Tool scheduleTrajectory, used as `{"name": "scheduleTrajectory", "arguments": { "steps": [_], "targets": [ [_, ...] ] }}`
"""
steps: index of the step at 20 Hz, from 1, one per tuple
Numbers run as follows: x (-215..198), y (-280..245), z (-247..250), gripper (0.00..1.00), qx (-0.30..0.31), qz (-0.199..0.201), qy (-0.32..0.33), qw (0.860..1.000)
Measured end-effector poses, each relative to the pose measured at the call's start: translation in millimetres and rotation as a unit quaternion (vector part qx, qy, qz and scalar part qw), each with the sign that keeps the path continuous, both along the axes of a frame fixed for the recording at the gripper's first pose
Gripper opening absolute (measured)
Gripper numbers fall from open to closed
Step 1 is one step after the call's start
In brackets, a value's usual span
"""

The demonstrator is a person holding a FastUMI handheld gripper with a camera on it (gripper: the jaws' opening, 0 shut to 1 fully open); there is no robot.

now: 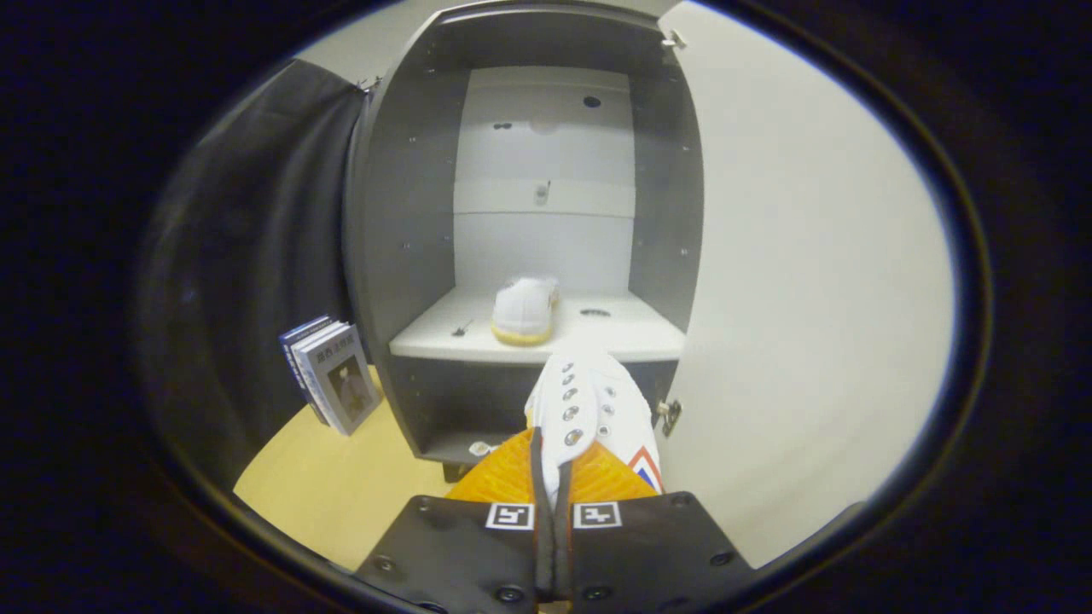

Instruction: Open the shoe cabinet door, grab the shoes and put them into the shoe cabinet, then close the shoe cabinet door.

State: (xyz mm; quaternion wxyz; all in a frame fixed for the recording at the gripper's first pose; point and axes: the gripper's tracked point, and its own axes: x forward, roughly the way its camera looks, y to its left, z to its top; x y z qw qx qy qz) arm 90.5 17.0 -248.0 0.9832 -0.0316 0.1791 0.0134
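With the door (793,281) swung open and one shoe (523,309) shelved, the second shoe (589,409) is pinched by the gripper (553,477), unplaced.

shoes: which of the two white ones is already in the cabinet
The white canvas shoe with the yellowish sole, standing on the cabinet's pale shelf beyond the fingers. The other white shoe with metal eyelets is pinched in the gripper, outside.

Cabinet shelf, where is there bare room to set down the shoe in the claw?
The claw is shut on the second shoe. On the shelf, bare room lies right of the placed shoe, toward the open door, and a narrower strip lies left of it.
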Motion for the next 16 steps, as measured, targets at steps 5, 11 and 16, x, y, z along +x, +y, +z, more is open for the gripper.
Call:
{"name": "scheduleTrajectory", "arguments": {
  "steps": [5,11,16],
  "targets": [
    [70,-14,40,0.03,-0.003,0.003,-0.026,1.0],
    [168,-42,44,0.03,-0.021,0.004,-0.013,1.0],
    [237,-39,28,0.03,-0.023,0.021,0.001,1.0]
  ]
}}
